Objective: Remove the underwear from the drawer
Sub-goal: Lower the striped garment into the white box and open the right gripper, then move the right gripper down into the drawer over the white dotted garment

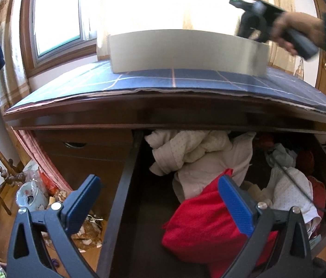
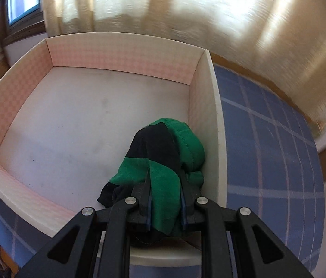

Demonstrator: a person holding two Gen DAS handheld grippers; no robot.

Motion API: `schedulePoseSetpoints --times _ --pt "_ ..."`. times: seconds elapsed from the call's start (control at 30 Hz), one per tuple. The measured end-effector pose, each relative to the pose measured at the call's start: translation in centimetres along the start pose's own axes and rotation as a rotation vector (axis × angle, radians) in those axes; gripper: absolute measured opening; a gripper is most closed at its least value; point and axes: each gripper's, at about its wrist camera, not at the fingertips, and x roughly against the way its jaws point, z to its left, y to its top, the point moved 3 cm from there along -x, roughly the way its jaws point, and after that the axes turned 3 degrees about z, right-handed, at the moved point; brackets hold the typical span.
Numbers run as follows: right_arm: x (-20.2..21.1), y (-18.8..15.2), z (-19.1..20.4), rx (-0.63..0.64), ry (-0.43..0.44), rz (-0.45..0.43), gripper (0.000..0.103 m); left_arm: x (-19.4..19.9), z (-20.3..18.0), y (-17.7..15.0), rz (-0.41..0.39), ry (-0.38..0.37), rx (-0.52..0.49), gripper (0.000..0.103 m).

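One risk we are watching: the right gripper [image 2: 165, 194] is clamping the green and black underwear [image 2: 163, 162] over the white box [image 2: 218, 139], near its wall, so cloth may be snagging there, while the left gripper [image 1: 160, 199] is hanging open over the drawer [image 1: 125, 185].

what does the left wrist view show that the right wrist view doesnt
Only the left wrist view shows the open drawer with its red garment and white clothes, the left gripper with fingers spread and nothing between them, and the hand carrying the right gripper over the box.

Only the right wrist view shows the box's inside and the right gripper shut on green and black underwear, low in it.

Both share the white box on the blue checked cloth.
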Motion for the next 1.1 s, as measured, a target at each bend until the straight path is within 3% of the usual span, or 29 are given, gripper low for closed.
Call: schedulePoseSetpoints --times 0.17,0.23,0.3,0.33,0.37,0.43,0.6,0.73,0.97,1.1 --pt "2.6 -5.2 -2.2 -0.071 -0.023 -0.028 0.020 0.2 -0.1 0.0 -0.021 0.015 -0.006 0.103" --pt "3.1 -6.0 -2.6 -0.077 -0.008 -0.098 0.023 0.2 -0.1 0.0 -0.028 0.017 -0.001 0.103" --pt "3.8 -6.6 -2.8 -0.096 0.062 -0.212 0.031 0.4 0.0 -0.1 -0.039 0.020 0.004 0.103" --pt "4.4 -7.0 -2.9 -0.113 0.116 -0.285 0.043 0.5 0.0 -0.1 -0.048 0.023 0.005 0.103" --pt "5.0 -7.2 -3.2 -0.124 0.154 -0.340 0.063 0.5 -0.1 -0.1 -0.055 0.028 0.004 0.103" --pt "6.5 -7.7 -3.4 -0.155 0.212 -0.466 0.082 0.6 -0.2 -0.1 -0.063 0.041 -0.002 0.103" --pt "10.5 -8.3 -4.3 -0.287 0.262 -0.640 0.082 0.8 -0.1 -0.1 -0.076 0.051 0.010 0.103" --pt "15.2 -12.0 -3.6 -0.274 0.213 -0.732 0.082 1.2 -0.1 -0.3 -0.101 0.067 0.007 0.103" --pt "20.2 -20.9 -3.2 -0.261 0.241 -0.748 0.082 1.4 -0.2 -0.4 -0.125 0.082 0.012 0.103" --pt "20.2 -25.3 -2.5 -0.219 0.209 -0.680 0.082 1.4 -0.4 -0.4 -0.126 0.101 0.001 0.103"
